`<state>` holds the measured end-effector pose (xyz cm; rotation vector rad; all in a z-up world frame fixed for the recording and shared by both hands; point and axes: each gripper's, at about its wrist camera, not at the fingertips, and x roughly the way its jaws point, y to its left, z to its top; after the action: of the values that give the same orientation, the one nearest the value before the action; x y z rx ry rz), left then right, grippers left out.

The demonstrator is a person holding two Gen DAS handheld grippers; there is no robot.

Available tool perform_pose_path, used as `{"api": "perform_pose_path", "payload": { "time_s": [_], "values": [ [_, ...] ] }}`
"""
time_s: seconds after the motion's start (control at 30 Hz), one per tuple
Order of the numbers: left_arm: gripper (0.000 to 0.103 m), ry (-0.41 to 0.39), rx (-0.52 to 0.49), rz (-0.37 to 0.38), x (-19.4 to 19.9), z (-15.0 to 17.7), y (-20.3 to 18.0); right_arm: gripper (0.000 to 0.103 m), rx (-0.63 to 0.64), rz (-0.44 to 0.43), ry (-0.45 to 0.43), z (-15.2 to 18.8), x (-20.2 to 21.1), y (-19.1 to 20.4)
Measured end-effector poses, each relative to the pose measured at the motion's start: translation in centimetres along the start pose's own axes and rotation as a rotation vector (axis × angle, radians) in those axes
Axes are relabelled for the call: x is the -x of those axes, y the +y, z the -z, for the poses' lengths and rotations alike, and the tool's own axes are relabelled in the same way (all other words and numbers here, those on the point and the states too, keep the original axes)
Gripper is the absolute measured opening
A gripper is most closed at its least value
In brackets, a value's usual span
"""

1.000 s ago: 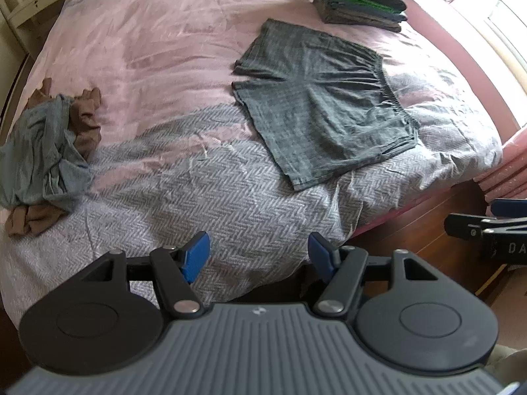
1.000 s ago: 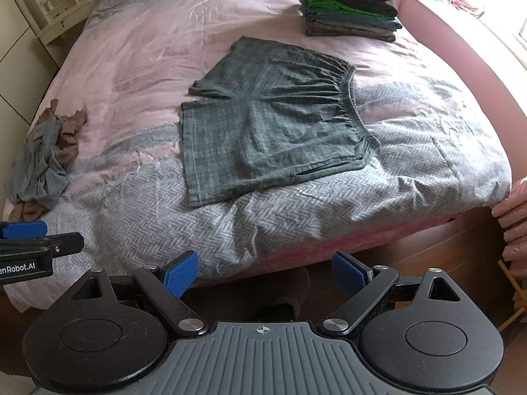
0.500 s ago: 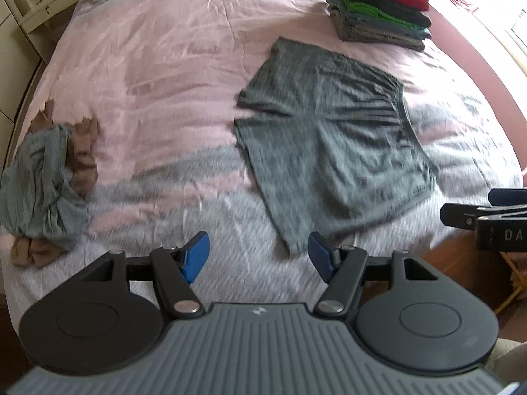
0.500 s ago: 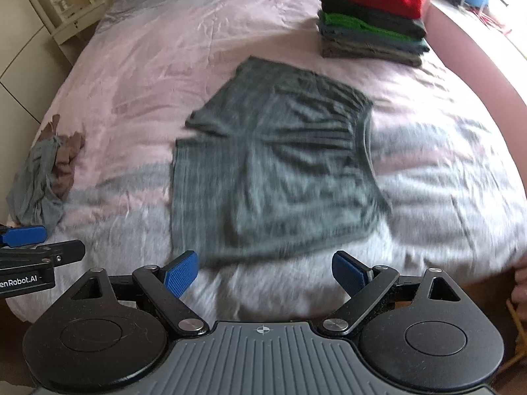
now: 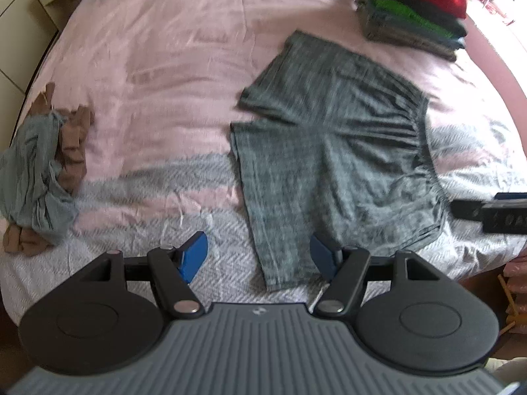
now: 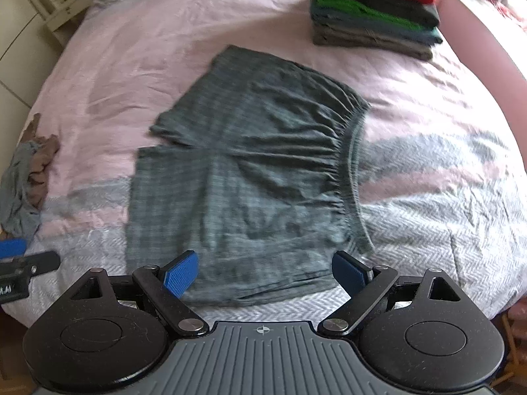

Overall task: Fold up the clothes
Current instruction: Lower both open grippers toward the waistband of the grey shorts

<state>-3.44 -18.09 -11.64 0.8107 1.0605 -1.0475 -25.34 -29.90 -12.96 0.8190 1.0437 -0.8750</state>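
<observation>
Over the near edge of the bed point(image 6: 444, 230), both claws hang released and empty, the left claw point(image 5: 258, 258) above the hem corner of the nearer leg of the grey shorts point(image 6: 250, 177) and the right claw point(image 6: 265, 271) above their near side by the waistband. Those shorts lie spread flat on the bedcover, not yet folded, so by my reckoning this garment is only at its start. Farther back a folded stack point(image 6: 375, 10) looks finished, while a crumpled heap point(image 5: 36, 168) at the left edge still waits.
</observation>
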Motion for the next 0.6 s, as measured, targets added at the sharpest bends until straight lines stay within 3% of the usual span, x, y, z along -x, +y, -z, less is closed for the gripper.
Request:
{"api": "perform_pose_path", "payload": {
  "time_s": [0.23,0.43,0.6],
  "values": [
    [0.065,0.041,-0.046,-0.003,-2.3,-1.0,-0.7,0.091,-0.101,0.039,0.064,1.0,-1.9,-3.2],
    [0.065,0.051,-0.089,0.051,-5.0,-2.1,-0.7,0.091,-0.193,0.077,0.113,2.8,-3.7,-5.1],
    [0.065,0.044,-0.166,0.086,-7.8,-3.5,-0.3,0.091,-0.273,0.119,0.098,3.1,-4.8,-6.3]
  ]
}}
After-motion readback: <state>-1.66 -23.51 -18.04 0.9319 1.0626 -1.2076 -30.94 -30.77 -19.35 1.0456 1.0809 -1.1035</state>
